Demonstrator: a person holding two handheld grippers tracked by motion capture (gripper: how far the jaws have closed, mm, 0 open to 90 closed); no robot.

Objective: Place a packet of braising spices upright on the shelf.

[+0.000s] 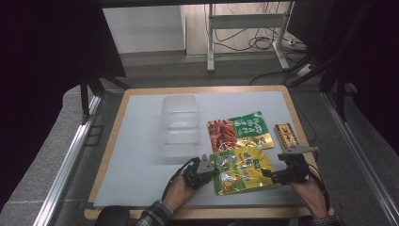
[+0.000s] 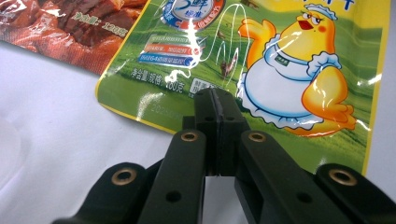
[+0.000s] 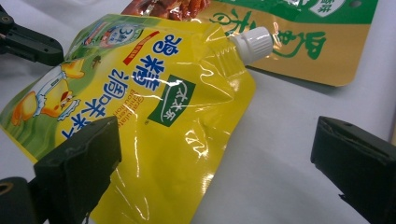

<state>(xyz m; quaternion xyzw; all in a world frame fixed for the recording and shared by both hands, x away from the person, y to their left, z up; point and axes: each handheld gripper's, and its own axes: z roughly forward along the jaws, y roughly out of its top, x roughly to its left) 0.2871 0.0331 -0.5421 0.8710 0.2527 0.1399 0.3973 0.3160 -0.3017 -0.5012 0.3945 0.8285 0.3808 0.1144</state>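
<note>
The left gripper [image 1: 212, 170] has its jaws pressed together with nothing between them; in the left gripper view the joined tips [image 2: 217, 112] lie over the lower edge of the yellow spouted pouch [image 2: 261, 70], at the pouch's left side in the high view. The right gripper [image 1: 266, 174] has its jaws spread wide, and in the right gripper view the pouch's near corner [image 3: 154, 186] lies between the two pads without either one pressing it. The yellow spouted pouch [image 1: 241, 168] lies flat near the front edge of the white table top [image 1: 141, 150], between the two grippers. It is glossy and creased, yellow shading into a green field, printed with a cartoon chick in a white apron [image 2: 285, 79] and blue characters, and its white screw cap [image 3: 252, 43] sits at one corner, pointing toward the green and red snack bag [image 1: 240, 131]. That bag lies just behind the pouch, their edges touching or overlapping. A small red and gold packet [image 1: 286, 133] lies to the right of the bag, close to the table's right edge. A clear plastic container [image 1: 180, 125] stands farther back and to the left, apart from the pouches. The left half of the table top is bare, with open room in front of the container and along the front edge beside the left hand [image 1: 178, 194].
</note>
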